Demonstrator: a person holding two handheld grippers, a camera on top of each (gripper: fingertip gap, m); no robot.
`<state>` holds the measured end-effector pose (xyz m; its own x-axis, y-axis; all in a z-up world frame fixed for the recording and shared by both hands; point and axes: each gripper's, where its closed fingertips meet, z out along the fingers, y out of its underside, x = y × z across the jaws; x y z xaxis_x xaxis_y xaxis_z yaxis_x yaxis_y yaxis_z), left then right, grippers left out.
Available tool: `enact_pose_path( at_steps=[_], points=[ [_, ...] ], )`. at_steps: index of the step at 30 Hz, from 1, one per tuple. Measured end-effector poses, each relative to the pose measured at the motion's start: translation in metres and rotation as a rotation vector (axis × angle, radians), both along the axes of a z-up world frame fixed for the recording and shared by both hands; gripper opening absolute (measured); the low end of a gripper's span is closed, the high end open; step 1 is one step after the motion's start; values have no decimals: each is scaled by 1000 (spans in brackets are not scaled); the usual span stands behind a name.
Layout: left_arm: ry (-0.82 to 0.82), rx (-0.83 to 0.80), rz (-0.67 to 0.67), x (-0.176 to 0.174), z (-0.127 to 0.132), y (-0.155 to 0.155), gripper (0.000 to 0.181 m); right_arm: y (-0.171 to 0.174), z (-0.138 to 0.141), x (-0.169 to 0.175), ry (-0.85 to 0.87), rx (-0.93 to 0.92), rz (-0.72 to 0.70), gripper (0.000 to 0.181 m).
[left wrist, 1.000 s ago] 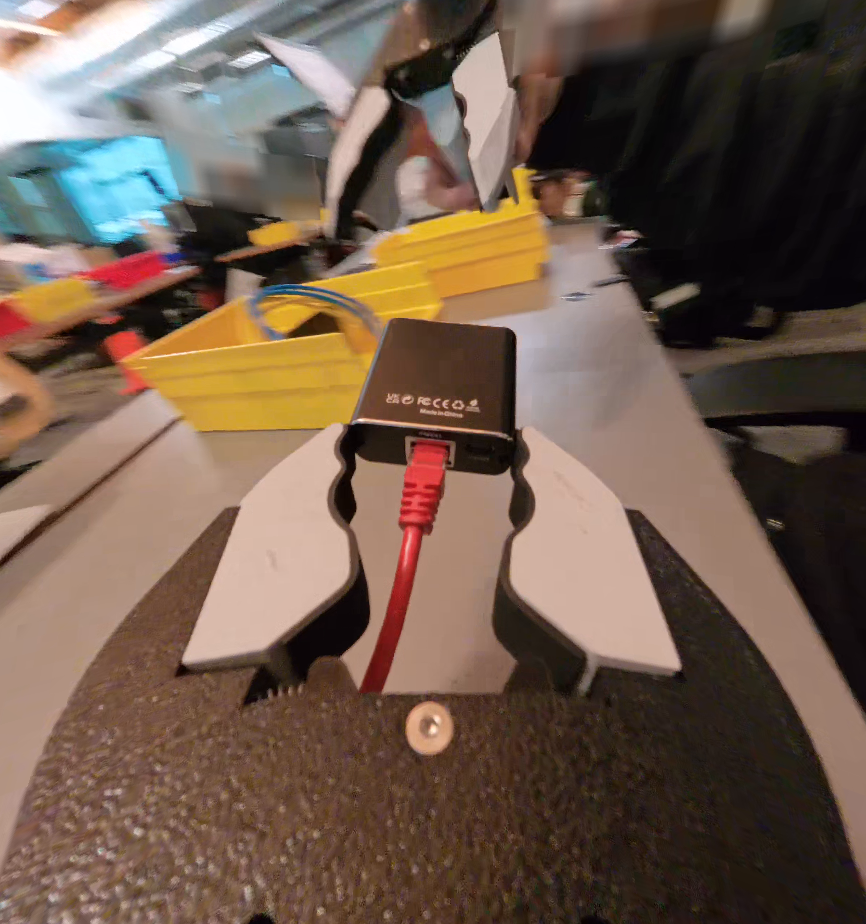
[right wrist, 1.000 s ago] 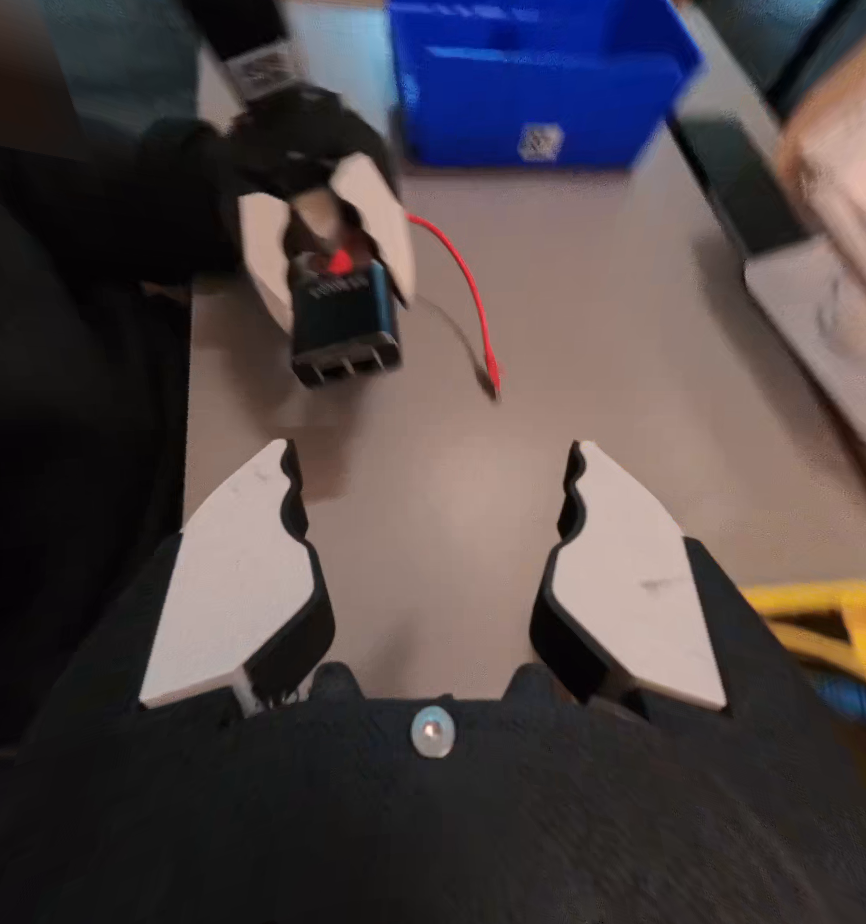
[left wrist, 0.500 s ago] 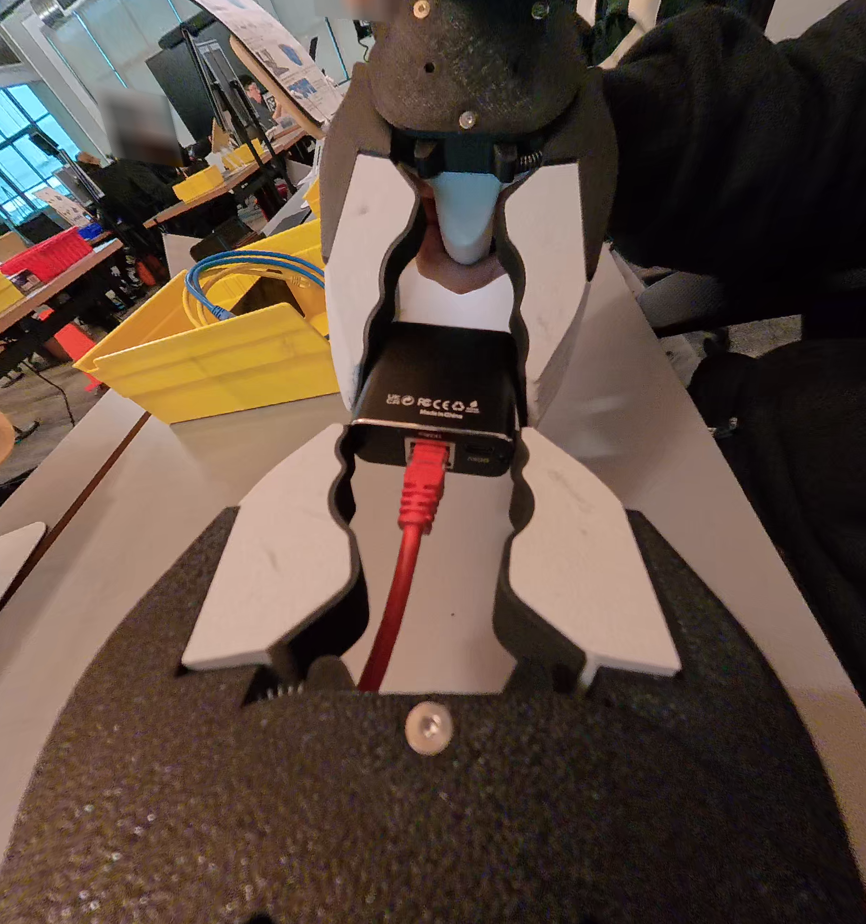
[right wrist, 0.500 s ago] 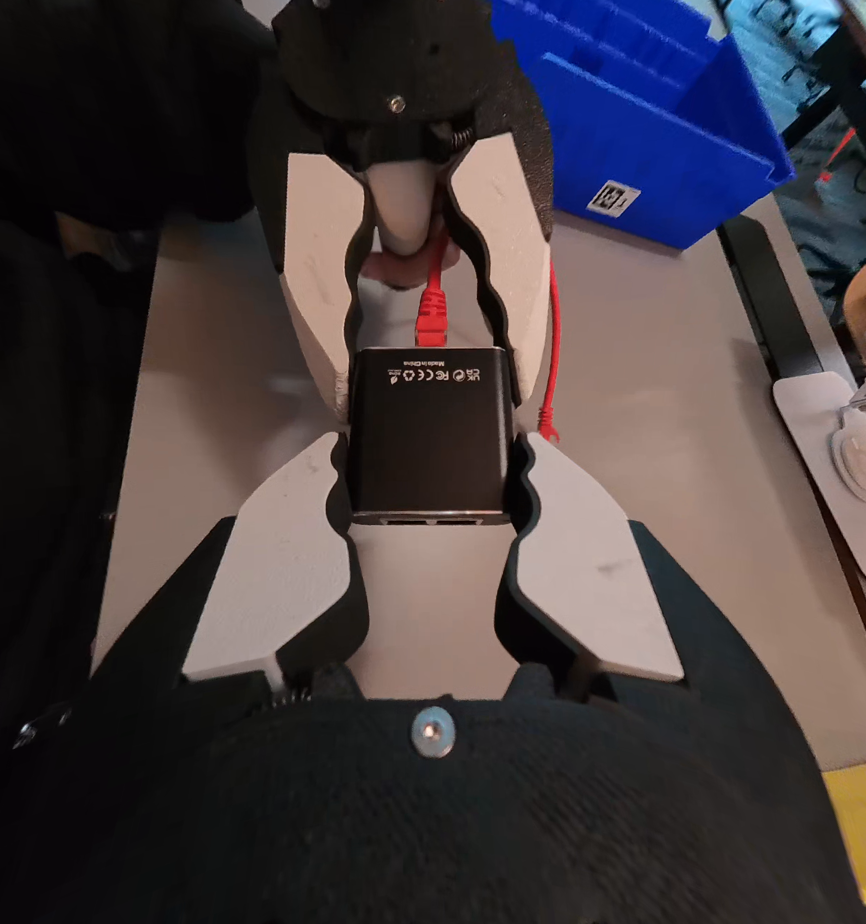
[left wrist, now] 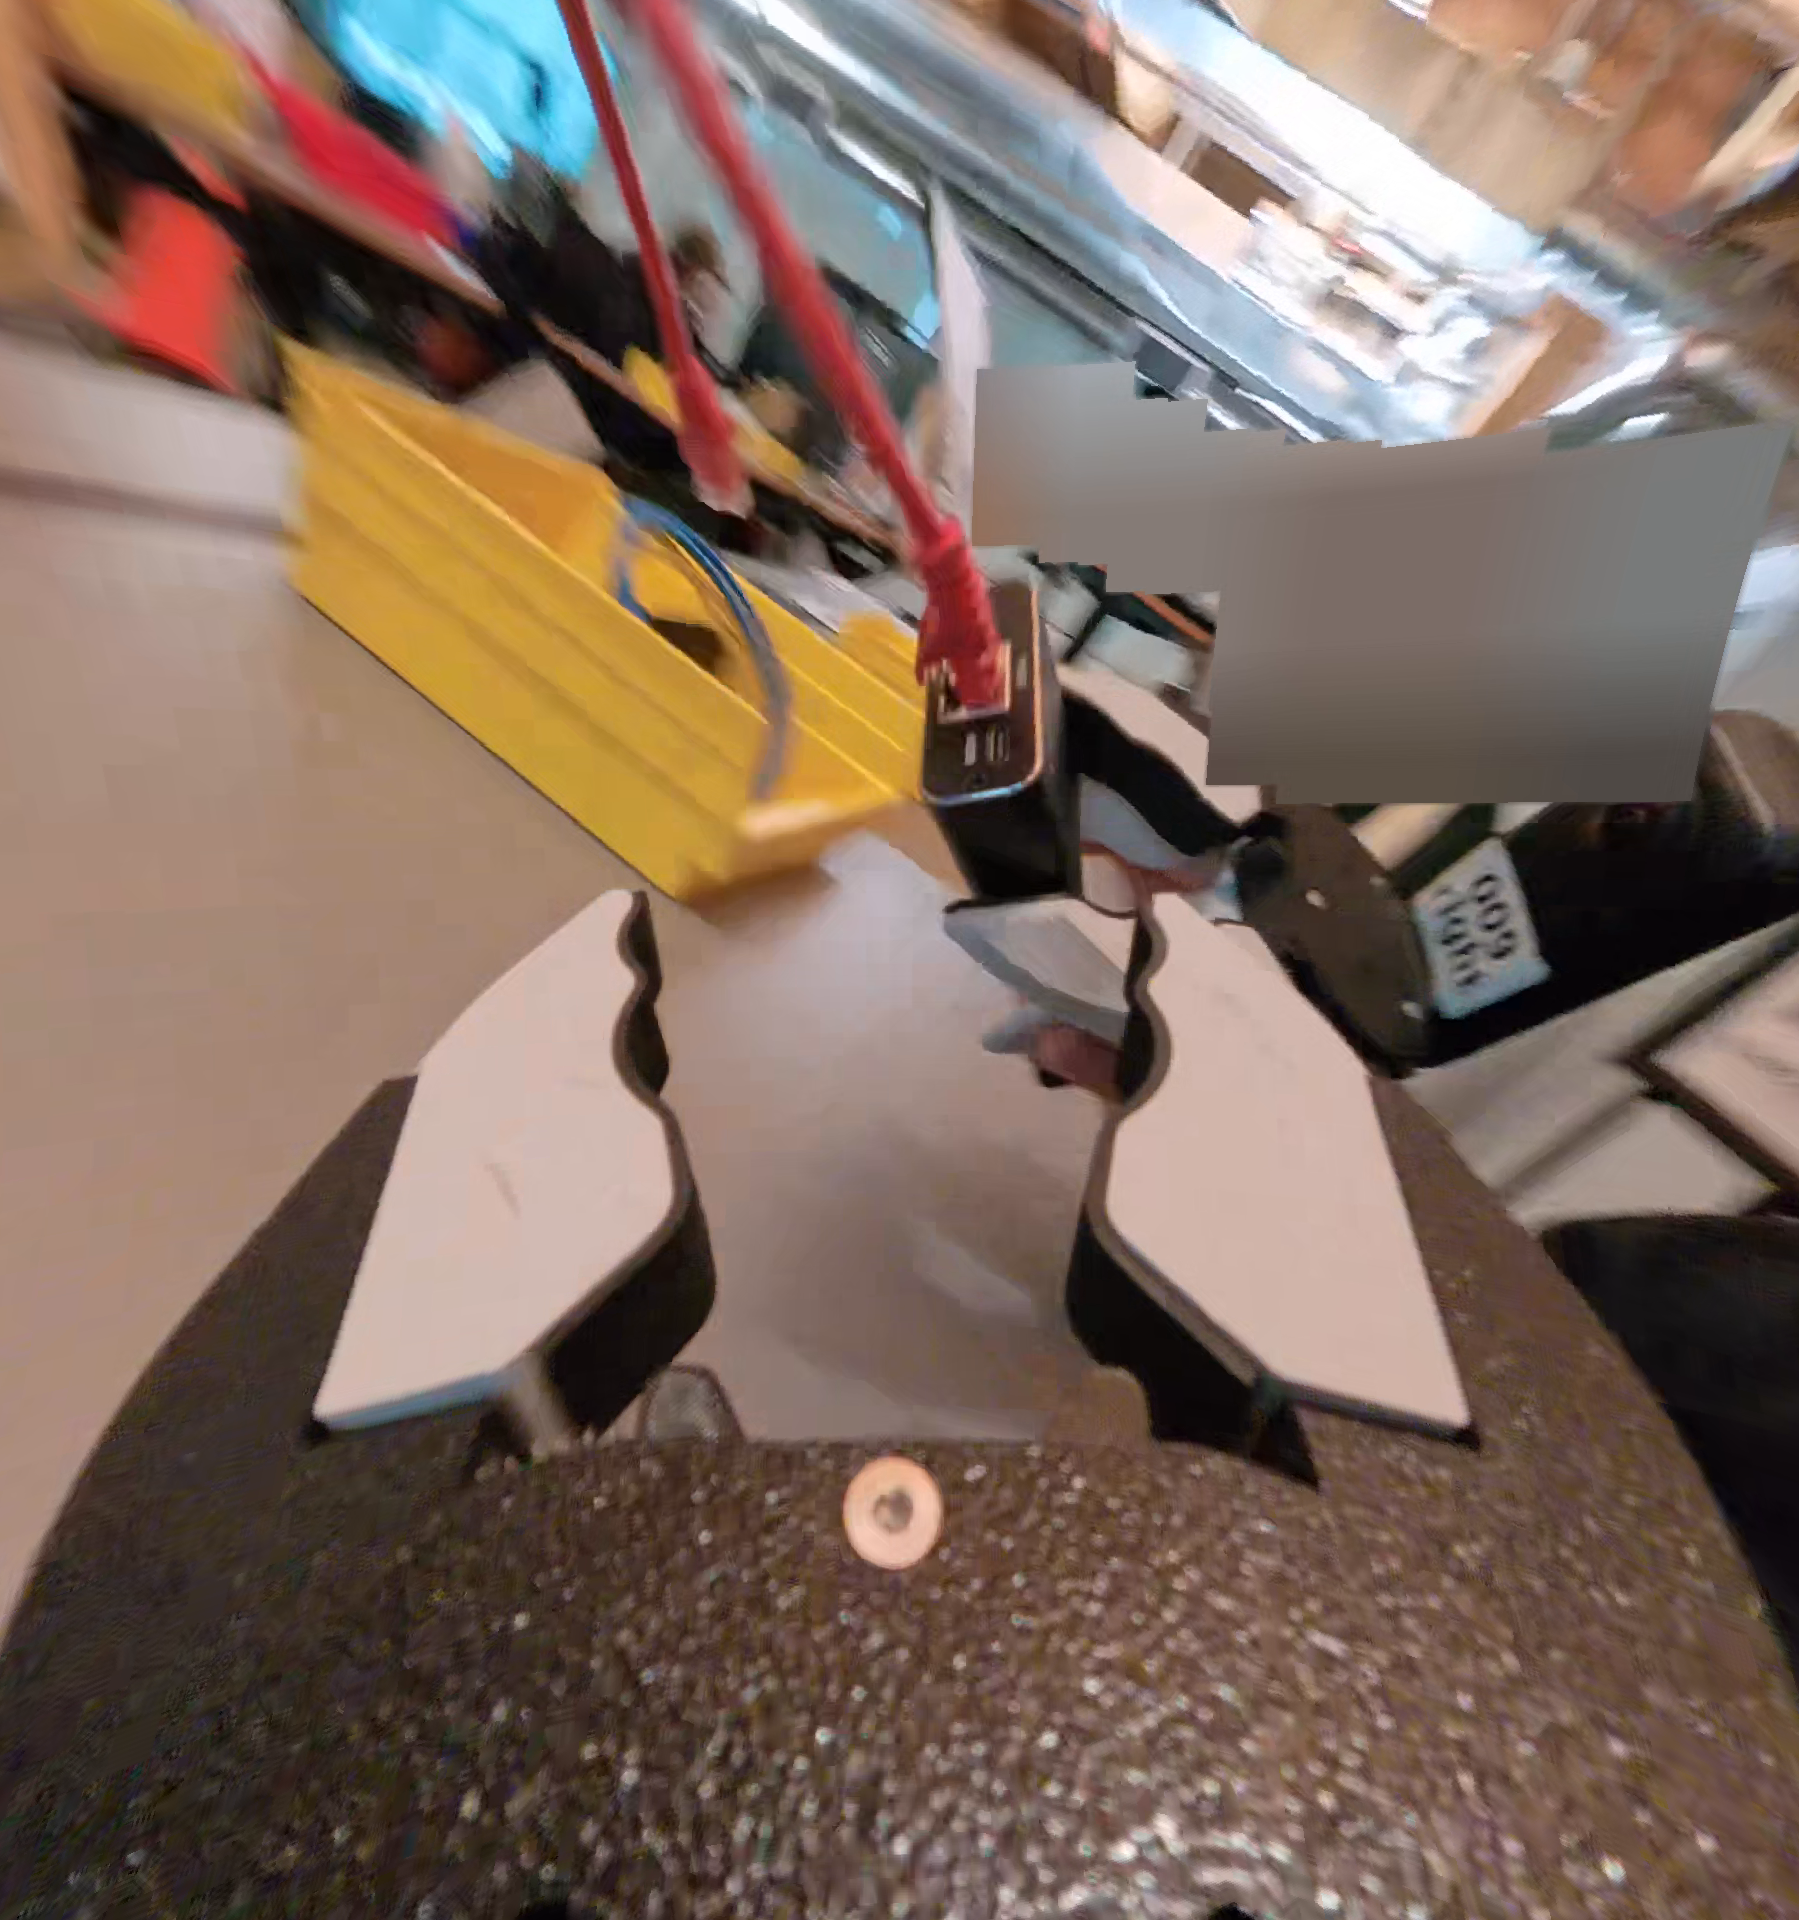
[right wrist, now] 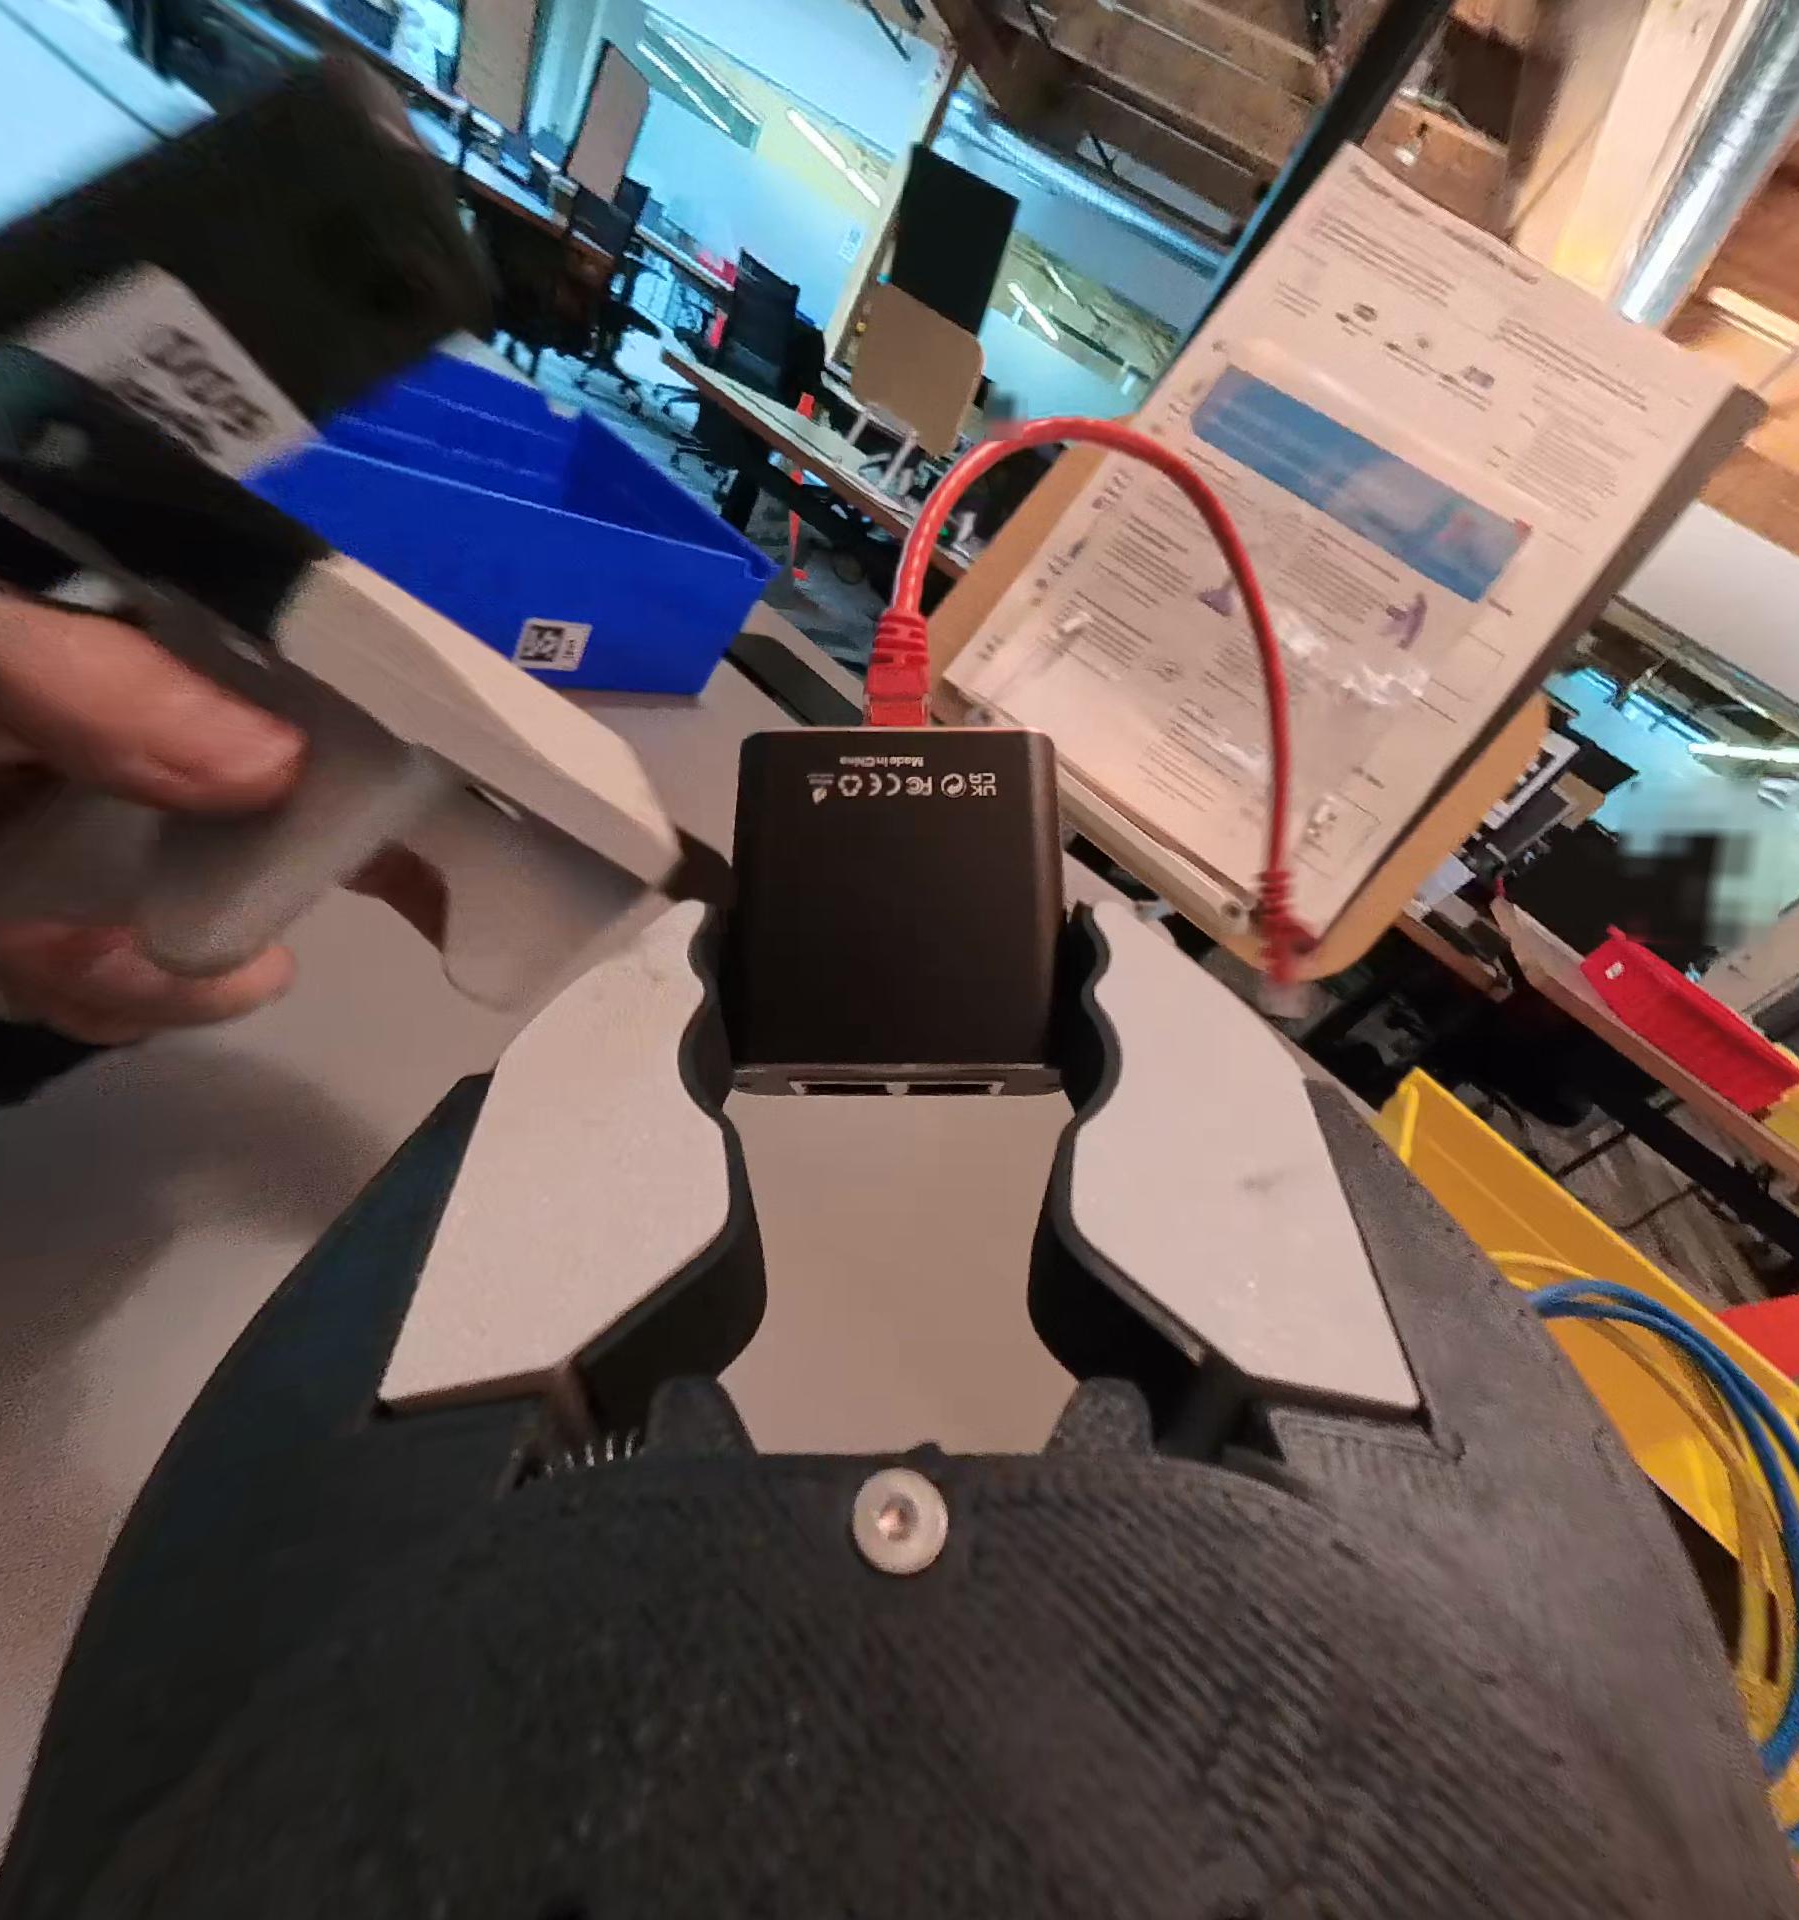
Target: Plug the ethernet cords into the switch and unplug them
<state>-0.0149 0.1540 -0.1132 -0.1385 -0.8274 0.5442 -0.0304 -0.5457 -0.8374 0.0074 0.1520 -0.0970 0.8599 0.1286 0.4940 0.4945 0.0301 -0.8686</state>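
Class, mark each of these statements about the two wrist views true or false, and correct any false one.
1. The right gripper grips the black switch. True.
2. The left gripper holds the switch. False: its jaws stand open and empty.
3. A red ethernet cord is plugged into the switch at one end. True.
4. Both ends of the red cord are plugged in. False: the other plug hangs free.
5. The bin behind the left gripper in the right wrist view is green. False: it is blue.
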Motion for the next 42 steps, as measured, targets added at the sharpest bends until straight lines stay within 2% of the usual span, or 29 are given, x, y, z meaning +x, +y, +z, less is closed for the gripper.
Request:
enact_pose_path(
  at_steps=[2,5,7,9,12,14,17,19,24,25,27,29,30,32,33,36,42],
  points=[
    [-19,-141,-161,5,-5,-18,70,-1,-9,-15,-36,-26,31,61],
    [-117,-304,-333,1,3,-32,27,-1,-20,-28,-50,-56,83,61],
    [-88,-237,-350,-1,-7,-32,25,-5,-26,-36,-135,-87,210,64],
    [43,-204,-400,-6,-23,-32,25,-10,-22,-33,-193,-84,275,95],
    [206,-172,-500,-21,-41,-36,25,-20,-27,-32,-301,-159,363,106],
    [262,-151,-576,-32,-46,-42,25,-25,-34,-40,-403,-173,413,102],
    [323,-118,-664,-43,-51,-54,25,-32,-54,-63,-529,-201,519,81],
    [337,-100,-696,-46,-53,-59,25,-30,-67,-69,-580,-234,521,81],
    [321,-79,-717,-49,-48,-61,25,-19,-69,-70,-527,-213,471,77],
    [305,-84,-710,-50,-45,-59,25,-17,-67,-69,-504,-205,446,77],
    [277,-85,-628,-43,-41,-48,24,-2,-65,-53,-490,-210,291,76],
    [253,-51,-404,-25,-39,-22,28,12,-60,-28,-505,-207,88,76],
    [278,-28,-266,-17,-41,-7,36,16,-59,-14,-543,-219,-18,76],
    [356,71,11,-8,-46,18,68,19,-53,8,-627,-199,-188,76],
    [378,139,77,-5,-46,19,82,19,-54,13,-663,-209,-232,76],
    [433,263,147,5,-48,5,93,19,-56,15,-774,-196,-301,76],
    [492,224,144,14,-66,-7,73,17,-63,-8,-854,-187,-266,76]
  ],
)
